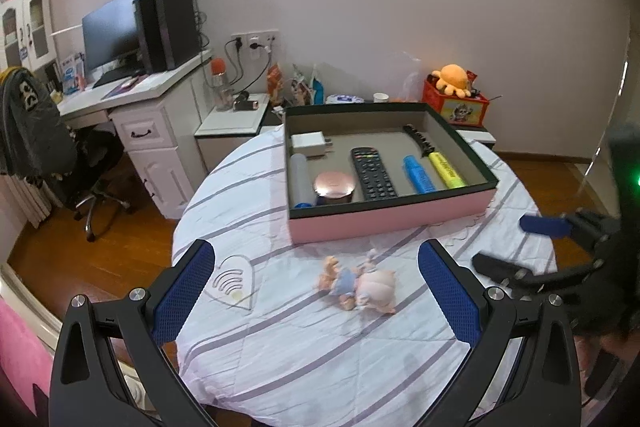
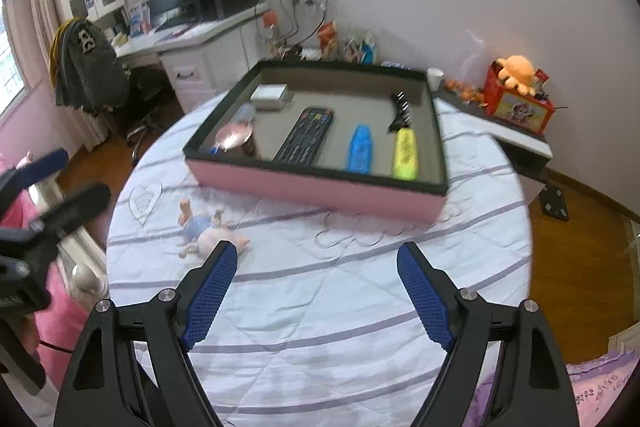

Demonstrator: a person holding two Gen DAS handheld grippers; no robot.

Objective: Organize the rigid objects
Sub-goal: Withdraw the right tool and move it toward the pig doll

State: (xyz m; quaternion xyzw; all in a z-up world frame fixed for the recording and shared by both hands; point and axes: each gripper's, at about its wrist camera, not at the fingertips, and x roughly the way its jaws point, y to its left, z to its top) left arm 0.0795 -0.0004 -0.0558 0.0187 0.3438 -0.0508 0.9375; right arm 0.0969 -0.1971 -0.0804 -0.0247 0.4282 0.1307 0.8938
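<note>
A small pig doll [image 1: 356, 285] lies on its side on the striped cloth of the round table [image 1: 312, 359], just in front of a pink-sided box [image 1: 384, 223]. The box holds a white charger [image 1: 309, 143], a remote [image 1: 373, 171], a round pink case [image 1: 334, 185], a blue marker [image 1: 418, 174] and a yellow marker [image 1: 447, 169]. My left gripper [image 1: 316, 251] hovers open above the doll, touching nothing. My right gripper [image 2: 317, 251] is open and empty over bare cloth, with the doll [image 2: 212, 231] by its left finger. Each gripper shows in the other's view: right gripper [image 1: 520, 245], left gripper [image 2: 66, 183].
A white desk [image 1: 132, 95] with a monitor and a speaker stands at the back left, with a chair [image 1: 40, 131] draped in a jacket beside it. A low cabinet behind the table carries a red tin [image 1: 460, 105] with an orange plush. Wooden floor surrounds the table.
</note>
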